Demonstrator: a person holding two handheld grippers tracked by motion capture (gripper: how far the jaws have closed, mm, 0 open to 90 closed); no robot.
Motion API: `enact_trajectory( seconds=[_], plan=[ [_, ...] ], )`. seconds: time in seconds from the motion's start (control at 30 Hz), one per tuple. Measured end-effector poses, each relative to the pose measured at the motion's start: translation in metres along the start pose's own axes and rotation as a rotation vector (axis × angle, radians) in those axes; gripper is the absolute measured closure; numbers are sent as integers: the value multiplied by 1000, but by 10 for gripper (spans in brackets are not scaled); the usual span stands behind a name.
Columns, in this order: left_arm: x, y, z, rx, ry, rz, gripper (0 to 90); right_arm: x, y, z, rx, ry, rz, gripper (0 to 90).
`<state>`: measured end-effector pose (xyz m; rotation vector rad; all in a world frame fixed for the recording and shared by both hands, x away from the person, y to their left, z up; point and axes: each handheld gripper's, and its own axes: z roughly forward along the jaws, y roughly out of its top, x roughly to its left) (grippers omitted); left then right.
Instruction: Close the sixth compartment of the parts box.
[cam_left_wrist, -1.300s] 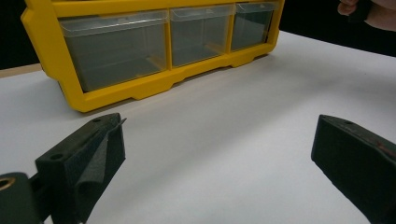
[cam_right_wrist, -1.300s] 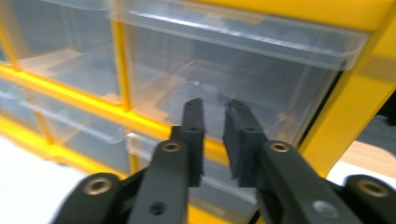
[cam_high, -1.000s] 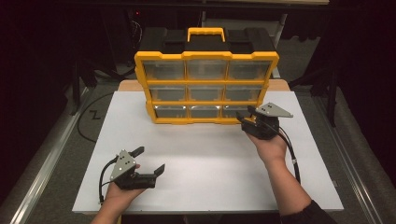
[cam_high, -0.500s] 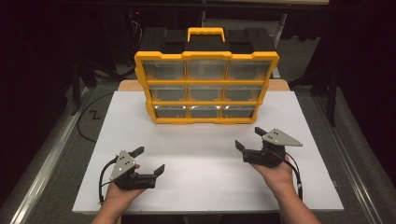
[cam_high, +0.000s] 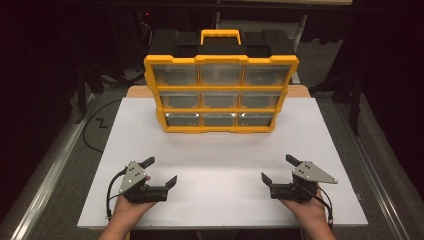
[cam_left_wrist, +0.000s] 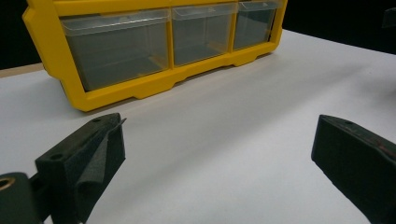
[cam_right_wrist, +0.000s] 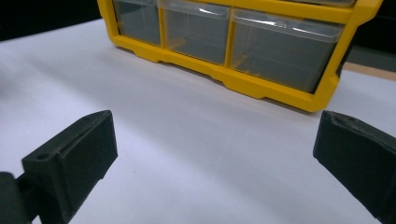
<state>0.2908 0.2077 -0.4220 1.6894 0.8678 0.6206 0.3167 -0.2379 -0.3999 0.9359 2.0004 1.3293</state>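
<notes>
drawer cabinet (cam_high: 221, 92), yellow-framed with nine clear drawers in three rows and a black top with a yellow carry handle (cam_high: 220, 36), stands upright at the far middle of the white counter (cam_high: 220, 165). left claw (cam_high: 159, 172) and right claw (cam_high: 280, 169) rest low near the counter's front edge, well apart from the cabinet, both spread wide and holding nothing. the cabinet looks like stiff plastic, bulky but probably light, since the drawers seem empty in the gripper views. the smooth drawers (cam_right_wrist: 282, 53) would likely slide out at a light pull, best pinched at the front lip; to lift the whole cabinet, the handle is the surest hold.
</notes>
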Motion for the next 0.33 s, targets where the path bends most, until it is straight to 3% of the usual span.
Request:
enact_trajectory(
  seconds=[0.33],
  plan=[
    [-6,-1,5,5,15,22,2,-6,-6,6,20,-3,-12,10]
  ],
)
